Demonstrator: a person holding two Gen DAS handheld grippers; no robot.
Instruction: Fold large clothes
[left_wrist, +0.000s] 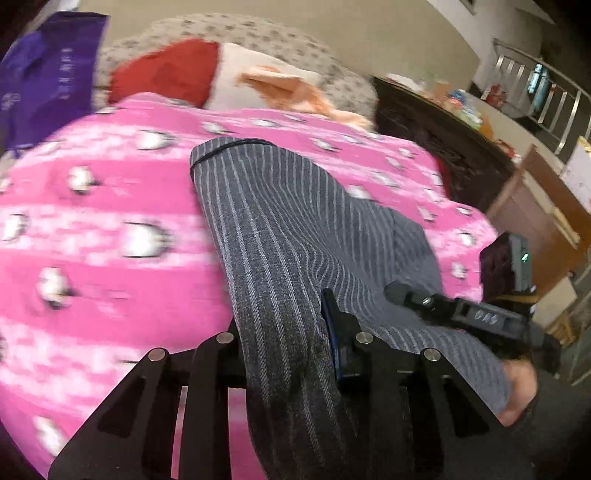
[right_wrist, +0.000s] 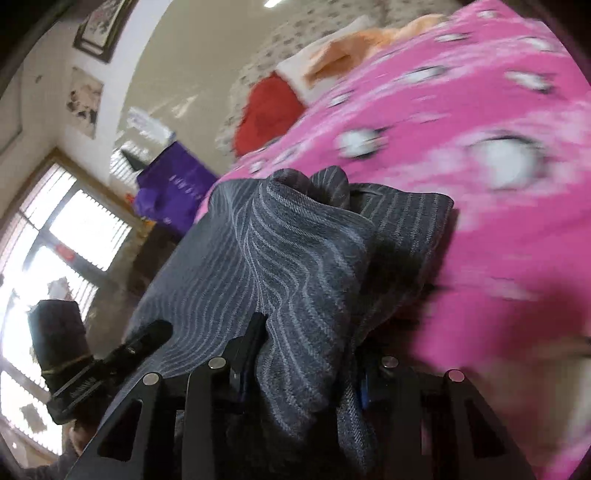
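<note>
A grey pinstriped garment (left_wrist: 288, 236) lies stretched over a pink patterned blanket (left_wrist: 96, 229). My left gripper (left_wrist: 284, 332) is shut on one end of it; the cloth hides the left finger. The right gripper shows in the left wrist view (left_wrist: 406, 295) at the garment's right side. In the right wrist view my right gripper (right_wrist: 306, 347) is shut on a bunched fold of the same garment (right_wrist: 295, 251), lifted above the pink blanket (right_wrist: 480, 221). The left gripper shows at the left of the right wrist view (right_wrist: 147, 336).
A red pillow (left_wrist: 166, 74) and an orange and white cloth (left_wrist: 288, 88) lie at the bed's far end. A purple bag (left_wrist: 51, 70) stands at the left. A dark cabinet (left_wrist: 443, 147) with clutter stands to the right. A window (right_wrist: 55, 240) is at the left.
</note>
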